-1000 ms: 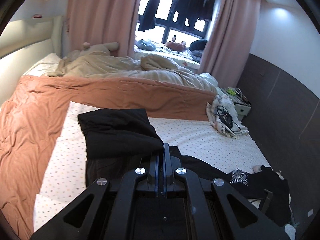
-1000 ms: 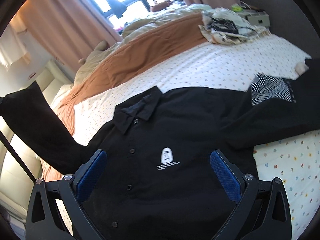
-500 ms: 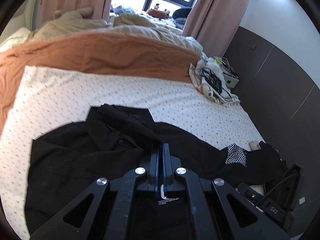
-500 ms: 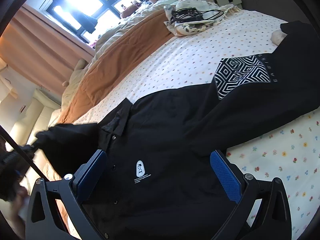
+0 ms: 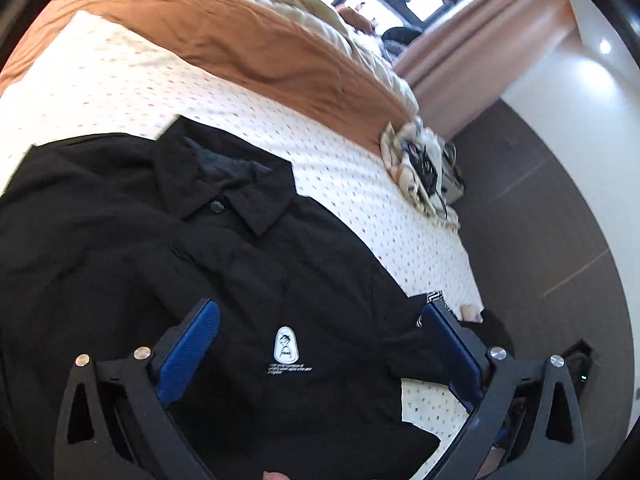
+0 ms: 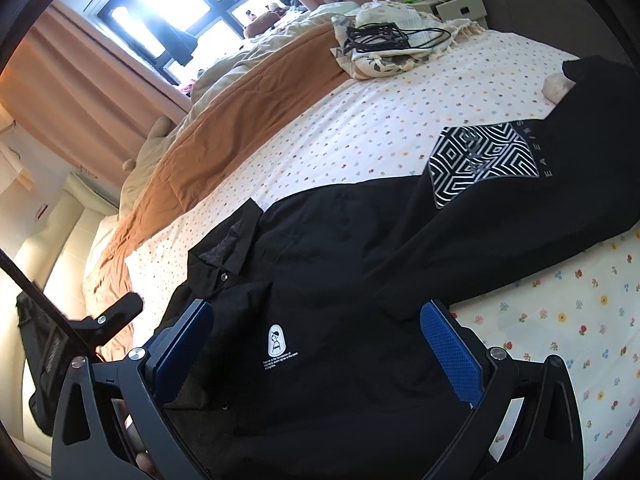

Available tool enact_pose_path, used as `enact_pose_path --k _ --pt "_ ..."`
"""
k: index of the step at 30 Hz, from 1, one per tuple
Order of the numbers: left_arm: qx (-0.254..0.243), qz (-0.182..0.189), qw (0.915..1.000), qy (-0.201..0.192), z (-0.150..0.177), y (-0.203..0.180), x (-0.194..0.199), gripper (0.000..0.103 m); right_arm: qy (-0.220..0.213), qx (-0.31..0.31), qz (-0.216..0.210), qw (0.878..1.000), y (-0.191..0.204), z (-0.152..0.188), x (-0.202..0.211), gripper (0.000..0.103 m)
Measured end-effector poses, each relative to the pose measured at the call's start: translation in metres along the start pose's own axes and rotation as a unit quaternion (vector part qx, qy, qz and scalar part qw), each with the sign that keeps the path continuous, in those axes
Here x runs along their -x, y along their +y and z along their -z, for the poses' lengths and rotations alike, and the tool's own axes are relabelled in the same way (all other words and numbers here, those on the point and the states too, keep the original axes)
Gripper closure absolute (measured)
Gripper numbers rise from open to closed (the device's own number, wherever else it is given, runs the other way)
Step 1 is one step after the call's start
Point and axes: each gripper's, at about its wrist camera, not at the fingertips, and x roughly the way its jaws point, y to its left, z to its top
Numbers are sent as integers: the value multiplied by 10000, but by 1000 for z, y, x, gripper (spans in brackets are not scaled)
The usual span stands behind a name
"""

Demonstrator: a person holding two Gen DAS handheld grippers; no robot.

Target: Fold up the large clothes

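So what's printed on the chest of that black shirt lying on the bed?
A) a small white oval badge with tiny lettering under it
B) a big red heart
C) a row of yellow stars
A: the black shirt shows a small white oval badge with tiny lettering beneath.

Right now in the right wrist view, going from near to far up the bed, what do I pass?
Black shirt → dotted sheet → orange blanket → beige duvet → pink curtain and window.
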Motion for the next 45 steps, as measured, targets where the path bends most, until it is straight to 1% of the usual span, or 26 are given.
enact_pose_path --k 2,5,8,10,12,14,15,16,18,20,21,22,25,27,31,33,35,36,37,38,39,40,43,45 --pt "120 -260 9994 -191 3 10 24 0 3 52 0 10000 3 1 -1 0" --pt "437 -500 9966 -492 9 30 57 0 44 285 -25 9996 17 6 -6 0" --pt "609 -713 9930 -720 11 47 82 0 140 610 -42 9980 38 16 -13 0" --pt "736 -761 9902 -911 15 58 99 0 175 834 -55 9963 52 21 -19 0" --pt "866 -711 9870 -1153 23 69 113 0 174 1124 -55 9935 70 28 -25 0" --pt "810 -831 9860 -1195 26 82 119 0 203 1469 8 9889 88 35 -33 0" --pt "841 -916 9851 -1184 25 91 122 0 236 1660 90 9858 97 40 -38 0" --pt "914 -925 9839 -1226 24 98 126 0 264 1815 168 9829 104 44 -43 0" --pt "1126 -838 9803 -1390 26 116 136 0 363 2108 323 9763 118 51 -55 0" --pt "1171 -825 9782 -1504 27 127 142 1 441 2313 451 9708 132 57 -65 0" --pt "1187 -848 9775 -1521 27 131 142 6 453 2482 557 9660 140 60 -71 0" --pt "1250 -840 9771 -1503 27 137 142 14 447 2635 614 9617 149 62 -75 0" --pt "1498 -709 9755 -1449 28 153 142 24 454 3153 915 9435 180 75 -92 0" --pt "1612 -723 9732 -1473 29 160 143 25 437 3428 1121 9317 196 83 -105 0" --pt "1807 -719 9681 -1580 30 170 147 25 572 3806 1289 9139 221 103 -134 0" --pt "1807 -722 9676 -1606 30 171 148 25 673 3938 1438 9054 226 109 -152 0" --pt "1797 -741 9675 -1619 31 173 148 25 694 3949 1689 9004 224 113 -168 0" --pt "1761 -819 9674 -1625 30 173 148 25 719 3903 1731 9014 220 112 -173 8" --pt "1745 -846 9674 -1629 31 173 148 25 781 3818 1704 9050 217 111 -176 28" --pt "1757 -819 9675 -1626 31 173 147 25 842 3700 1670 9100 213 106 -177 39" --pt "1776 -771 9676 -1617 31 173 146 25 856 3557 1604 9167 207 99 -176 56" --pt "1775 -740 9681 -1607 32 172 145 25 814 3423 1545 9232 202 92 -172 64" --pt "1677 -733 9707 -1557 33 164 141 25 554 3000 1462 9410 182 68 -148 72" --pt "1667 -642 9722 -1514 34 159 137 25 377 2623 1271 9558 164 51 -126 72"
